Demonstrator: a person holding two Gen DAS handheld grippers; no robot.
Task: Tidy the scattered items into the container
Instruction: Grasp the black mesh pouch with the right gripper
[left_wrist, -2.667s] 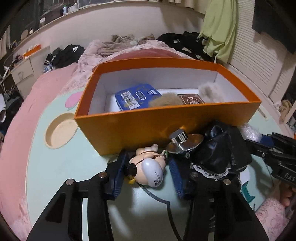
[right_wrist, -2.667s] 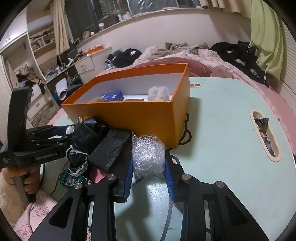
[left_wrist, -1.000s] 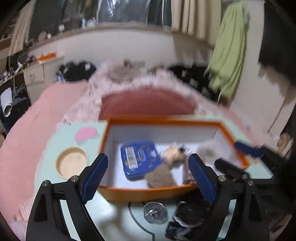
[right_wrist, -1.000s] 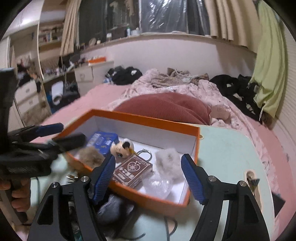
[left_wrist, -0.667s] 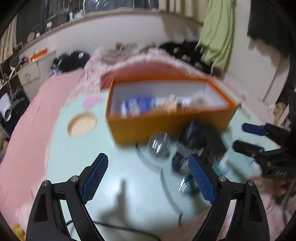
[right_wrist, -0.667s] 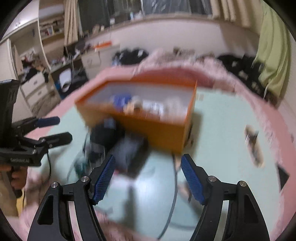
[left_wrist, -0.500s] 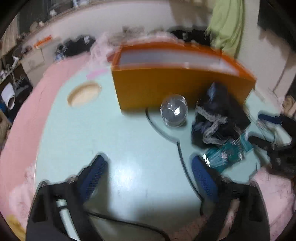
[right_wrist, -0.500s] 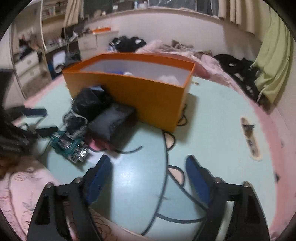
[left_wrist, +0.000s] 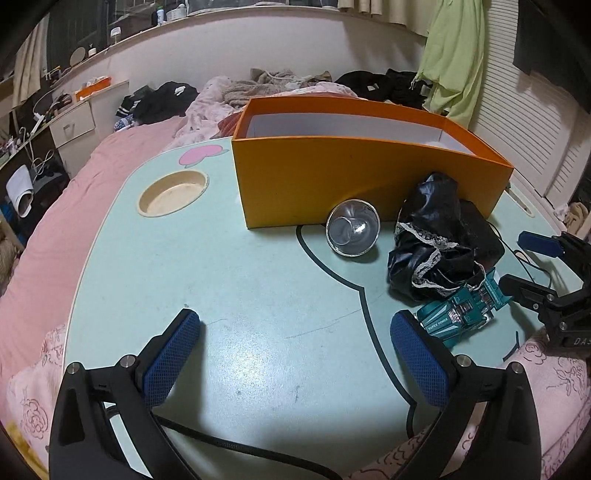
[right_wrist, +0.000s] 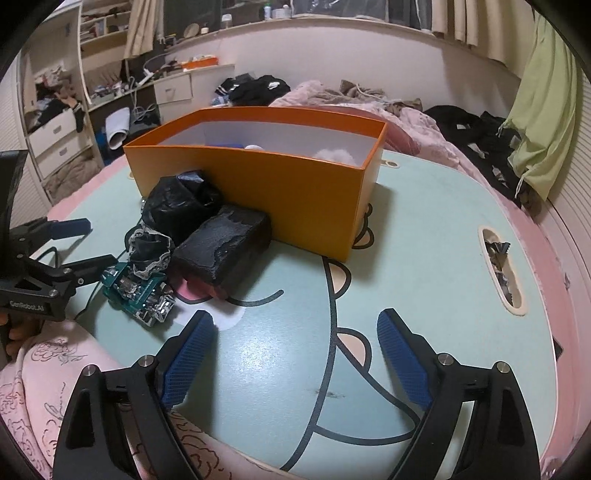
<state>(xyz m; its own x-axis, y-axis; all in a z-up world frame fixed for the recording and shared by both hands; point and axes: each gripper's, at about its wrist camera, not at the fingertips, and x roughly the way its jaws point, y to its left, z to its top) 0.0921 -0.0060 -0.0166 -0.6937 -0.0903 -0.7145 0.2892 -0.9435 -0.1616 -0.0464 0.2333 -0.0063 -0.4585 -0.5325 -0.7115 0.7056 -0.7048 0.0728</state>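
both grippers spread and empty over a cluttered table

a pale green table (left_wrist: 258, 280) with cartoon line art sits in a messy bedroom, with a pink bed (left_wrist: 110, 158) and heaped clothes behind it. the orange box (left_wrist: 351, 181) stands in the upper middle of the left wrist view; from this low angle its white inner wall shows but not its contents. in the right wrist view, something white and fluffy (right_wrist: 338, 155) peeks above the rim near the box's right end.

a shiny metal cap (left_wrist: 352, 230) lies tipped on its side just in front of the box, touching or nearly touching its wall (hard to say which). to its right is a crumpled black cloth with white lace trim (left_wrist: 432, 240), and below that, right of centre, a teal toy car (left_wrist: 461, 310) rests just beside the cloth's edge. in the right wrist view a black block-shaped item (right_wrist: 225, 247) leans against the box front, left of centre.

the left gripper (left_wrist: 291, 350) fills the bottom of its own view, blue pads wide apart, nothing between them. the right gripper (right_wrist: 295, 347) is likewise spread and empty at the bottom of its view; seen from the left wrist camera at the right edge, its tips sit close to the toy car.
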